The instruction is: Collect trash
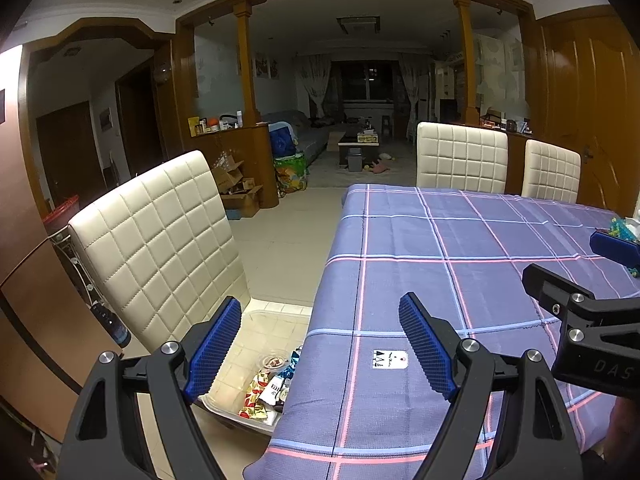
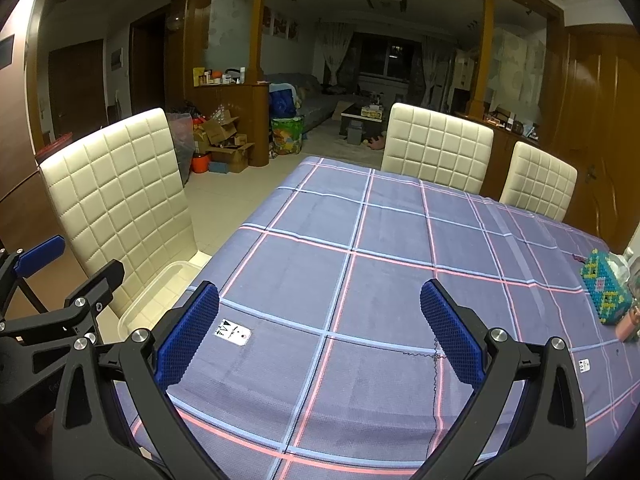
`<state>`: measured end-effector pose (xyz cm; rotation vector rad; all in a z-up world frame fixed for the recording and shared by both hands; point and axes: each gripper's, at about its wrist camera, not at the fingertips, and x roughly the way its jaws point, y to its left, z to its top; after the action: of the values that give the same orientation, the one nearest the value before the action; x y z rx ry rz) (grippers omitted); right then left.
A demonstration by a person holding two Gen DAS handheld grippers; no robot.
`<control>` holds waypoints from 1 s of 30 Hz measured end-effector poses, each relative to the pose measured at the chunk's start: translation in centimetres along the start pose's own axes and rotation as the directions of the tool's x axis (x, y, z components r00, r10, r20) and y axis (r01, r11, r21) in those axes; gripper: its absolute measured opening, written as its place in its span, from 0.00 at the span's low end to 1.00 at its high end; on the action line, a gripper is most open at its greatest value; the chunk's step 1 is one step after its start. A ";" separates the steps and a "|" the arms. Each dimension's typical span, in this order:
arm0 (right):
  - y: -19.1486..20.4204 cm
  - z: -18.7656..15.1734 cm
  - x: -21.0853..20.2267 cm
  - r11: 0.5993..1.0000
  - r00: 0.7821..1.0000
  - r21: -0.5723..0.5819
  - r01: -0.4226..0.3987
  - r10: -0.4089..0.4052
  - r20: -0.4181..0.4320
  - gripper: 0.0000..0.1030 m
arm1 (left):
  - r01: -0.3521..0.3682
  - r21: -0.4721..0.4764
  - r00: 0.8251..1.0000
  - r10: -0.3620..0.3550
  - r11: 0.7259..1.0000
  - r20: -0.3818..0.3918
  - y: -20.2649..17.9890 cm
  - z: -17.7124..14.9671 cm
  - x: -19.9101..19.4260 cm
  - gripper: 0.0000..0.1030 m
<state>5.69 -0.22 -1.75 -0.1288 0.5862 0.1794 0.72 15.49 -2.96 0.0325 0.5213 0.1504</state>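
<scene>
A clear plastic bin [image 1: 280, 312] stands on the seat of a cream chair [image 1: 160, 248] beside the table. In it lie several snack wrappers [image 1: 262, 394] and a clear round lid [image 1: 274, 360]. My left gripper [image 1: 320, 344] hangs open over the table's left edge and the bin, with nothing between its blue pads. My right gripper [image 2: 320, 334] is open above the purple plaid tablecloth [image 2: 380, 280], also with nothing in it. Each gripper shows at the edge of the other's view: the right gripper [image 1: 584, 268] and the left gripper [image 2: 70, 268]. The bin [image 2: 176, 266] is partly hidden by the table edge.
A beaded blue-green box [image 2: 604, 292] sits at the table's right edge. A small white tag [image 2: 234, 332] is on the cloth. Two more cream chairs [image 2: 436, 140] stand at the far side. Boxes and bags [image 2: 224, 140] clutter the floor by the wooden divider.
</scene>
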 end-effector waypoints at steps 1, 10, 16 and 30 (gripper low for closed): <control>0.0 0.0 0.0 1.000 1.000 0.000 0.000 0.000 0.000 0.96 | 0.001 0.002 1.000 -0.001 1.000 0.002 0.0 0.0 0.0 0.77; -0.1 0.0 0.0 1.000 1.000 0.000 0.002 -0.002 0.001 0.96 | 0.006 0.000 1.000 -0.006 1.000 0.007 0.0 0.2 -0.1 0.77; -0.1 0.0 0.0 1.000 1.000 0.000 0.001 -0.001 0.000 0.96 | 0.004 -0.008 1.000 -0.004 1.000 0.000 -0.1 0.4 -0.1 0.77; -0.5 -0.1 0.1 1.000 1.000 -0.001 0.000 0.000 -0.006 0.96 | 0.015 -0.011 1.000 -0.015 1.000 -0.003 -0.1 0.5 -0.3 0.77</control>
<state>5.78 -0.74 -1.87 -0.1300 0.5918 0.1791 0.72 15.31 -2.41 0.0173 0.5238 0.1385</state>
